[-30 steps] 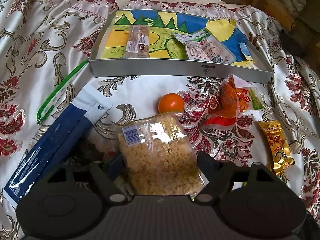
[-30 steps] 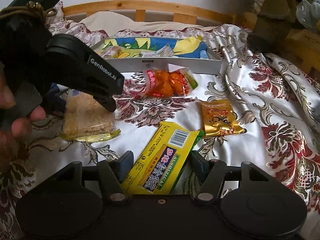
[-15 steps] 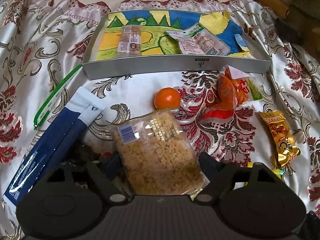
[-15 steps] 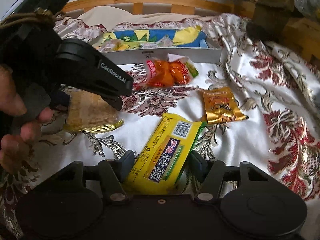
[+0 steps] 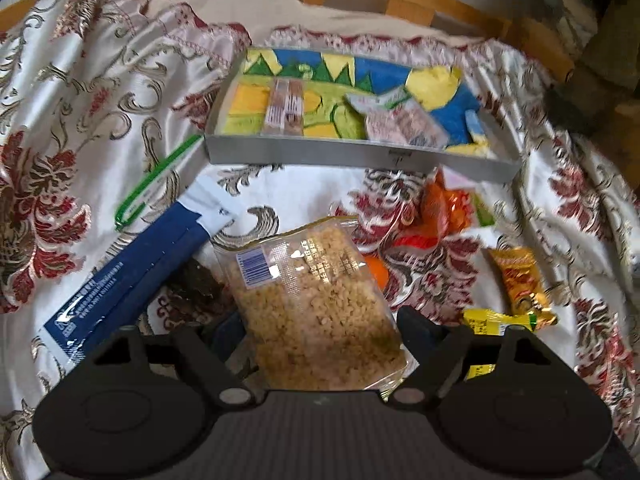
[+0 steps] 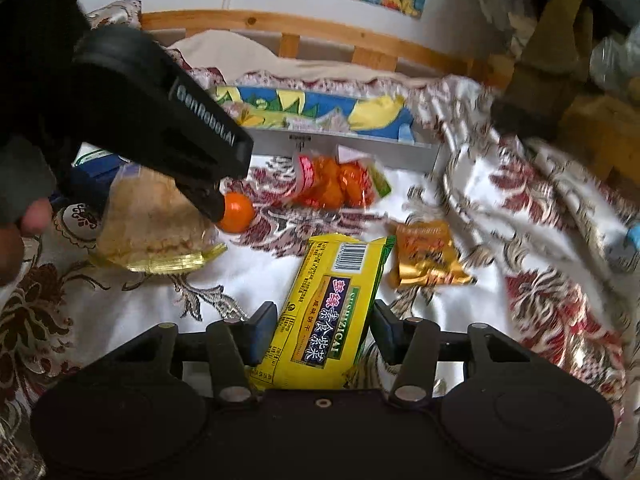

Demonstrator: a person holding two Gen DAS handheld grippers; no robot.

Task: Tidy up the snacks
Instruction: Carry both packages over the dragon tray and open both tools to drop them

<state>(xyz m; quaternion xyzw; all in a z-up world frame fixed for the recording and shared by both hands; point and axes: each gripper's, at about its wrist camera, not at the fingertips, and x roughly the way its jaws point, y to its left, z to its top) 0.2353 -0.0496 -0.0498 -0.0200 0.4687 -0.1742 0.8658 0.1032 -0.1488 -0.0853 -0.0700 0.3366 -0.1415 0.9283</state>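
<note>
Left wrist view: both tongs carry a snack pack, tray not yet reached.
Left tongs (image 5: pixel 320 328) grip the clear grain pack (image 5: pixel 316 304); right tongs (image 6: pixel 320 332) pinch the yellow seaweed pack (image 6: pixel 324 312). Both packs sit well short of the tray (image 5: pixel 360 158). Risks: slick film sliding out, or the grain pack clipping the tangerine (image 6: pixel 236 212) just beside it.
</note>
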